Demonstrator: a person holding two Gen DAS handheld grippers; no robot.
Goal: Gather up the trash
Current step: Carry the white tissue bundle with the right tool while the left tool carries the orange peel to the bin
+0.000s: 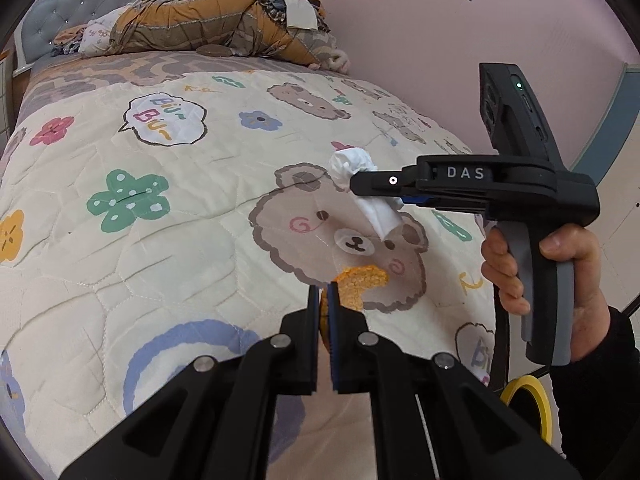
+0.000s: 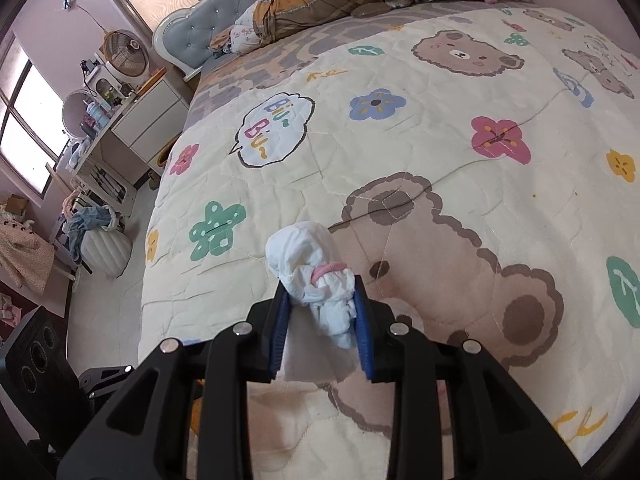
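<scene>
- The left tongs (image 1: 325,294) are closed tight on an orange peel piece (image 1: 360,286), held above the bed quilt (image 1: 180,200).
- The right tongs (image 2: 320,292) pinch a crumpled white tissue wad (image 2: 308,264) between their blue pads (image 2: 280,320), lifted clear of the quilt's bear print (image 2: 440,260).
- A hand (image 1: 560,276) grips the right tool's handle.
- Farther off, a bundled orange-brown blanket (image 1: 192,28) lies by the grey headboard (image 2: 208,20).

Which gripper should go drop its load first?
Probably either: both are loaded. The right gripper clamps a crumpled white tissue wad; the left gripper is shut on a thin orange peel-like scrap. Both are lifted clear of the bear-print quilt; no bin in view.
</scene>
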